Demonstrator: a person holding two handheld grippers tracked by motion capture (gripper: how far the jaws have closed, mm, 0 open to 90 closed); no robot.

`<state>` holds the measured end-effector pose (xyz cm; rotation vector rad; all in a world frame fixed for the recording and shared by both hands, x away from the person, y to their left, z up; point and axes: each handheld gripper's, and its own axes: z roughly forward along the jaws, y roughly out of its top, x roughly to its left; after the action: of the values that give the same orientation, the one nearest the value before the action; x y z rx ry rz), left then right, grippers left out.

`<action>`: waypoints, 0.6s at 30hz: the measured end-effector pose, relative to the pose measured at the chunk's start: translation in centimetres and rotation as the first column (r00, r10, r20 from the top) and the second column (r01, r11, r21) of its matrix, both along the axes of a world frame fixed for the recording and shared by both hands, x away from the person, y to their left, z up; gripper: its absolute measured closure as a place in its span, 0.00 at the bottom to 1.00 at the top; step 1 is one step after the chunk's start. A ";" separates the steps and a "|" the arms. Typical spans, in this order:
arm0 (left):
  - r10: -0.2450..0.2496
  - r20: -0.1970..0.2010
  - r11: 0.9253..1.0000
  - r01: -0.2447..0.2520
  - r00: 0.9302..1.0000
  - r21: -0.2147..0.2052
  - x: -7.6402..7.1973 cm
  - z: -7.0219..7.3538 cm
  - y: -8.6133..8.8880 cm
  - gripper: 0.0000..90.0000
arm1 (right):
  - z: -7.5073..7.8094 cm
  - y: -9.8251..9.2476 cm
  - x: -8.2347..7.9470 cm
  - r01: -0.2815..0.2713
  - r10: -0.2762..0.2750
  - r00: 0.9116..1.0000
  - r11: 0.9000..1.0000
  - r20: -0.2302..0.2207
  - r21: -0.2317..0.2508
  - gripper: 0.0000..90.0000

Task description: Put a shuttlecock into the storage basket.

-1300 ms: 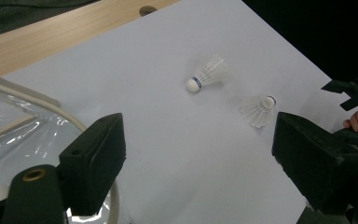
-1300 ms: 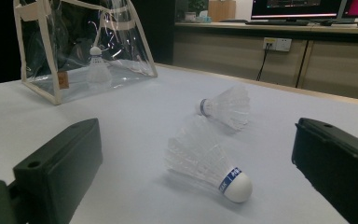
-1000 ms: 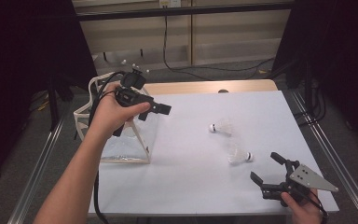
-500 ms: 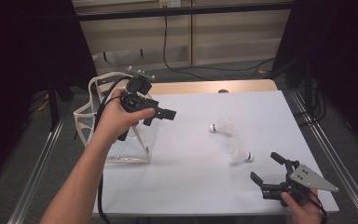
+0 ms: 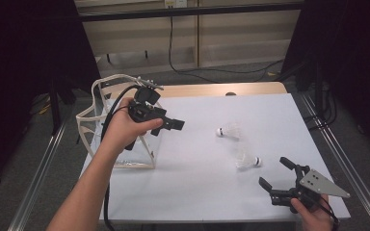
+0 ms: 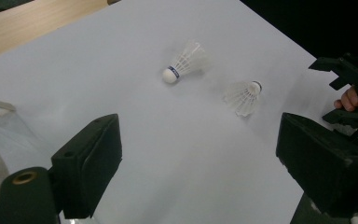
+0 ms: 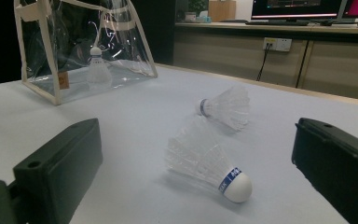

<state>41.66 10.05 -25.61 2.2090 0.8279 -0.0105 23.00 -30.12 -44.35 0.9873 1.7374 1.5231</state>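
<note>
Two white shuttlecocks lie on the white table. One shuttlecock (image 5: 229, 131) (image 6: 186, 63) (image 7: 223, 107) rests near the middle. The other shuttlecock (image 5: 248, 162) (image 6: 243, 93) (image 7: 205, 163) lies closer to me, just in front of my right gripper (image 5: 274, 172) (image 7: 200, 154), which is open and low at the near right. A third shuttlecock (image 7: 97, 70) stands inside a clear bag (image 5: 84, 130) (image 7: 51, 56) at the left. My left gripper (image 5: 168, 127) (image 6: 196, 154) hovers beside the bag's right side. It is open and empty, with its jaws aimed toward the two loose shuttlecocks.
The table (image 5: 197, 192) ends in a wooden strip (image 5: 250, 89) at the far side, with metal rails along both sides. A black cable (image 5: 107, 144) trails from my left gripper past the bag. The right gripper (image 6: 349, 88) appears far off in the left gripper view.
My left gripper has drifted slightly to the right of the bag and its jaws point a little lower. The right gripper and both loose shuttlecocks have stayed put.
</note>
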 end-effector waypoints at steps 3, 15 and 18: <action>0.003 -0.004 1.000 -0.003 1.000 -0.005 -0.1 -0.3 0.0 0.16 | 0.0 0.0 0.0 0.000 0.000 1.000 1.000 0.000 -0.001 0.01; -0.019 -0.008 1.000 0.019 1.000 0.002 -0.6 -1.4 -0.3 0.15 | 0.0 0.0 0.0 0.000 0.000 1.000 1.000 0.000 -0.001 0.01; -0.022 -0.007 1.000 0.022 1.000 0.002 -0.8 -1.7 -0.4 0.14 | 0.0 0.0 0.0 -0.001 0.001 1.000 1.000 -0.001 0.001 0.01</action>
<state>40.84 9.65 -27.34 2.2212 0.8076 -0.0278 22.98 -30.12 -44.34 0.9877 1.7382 1.5241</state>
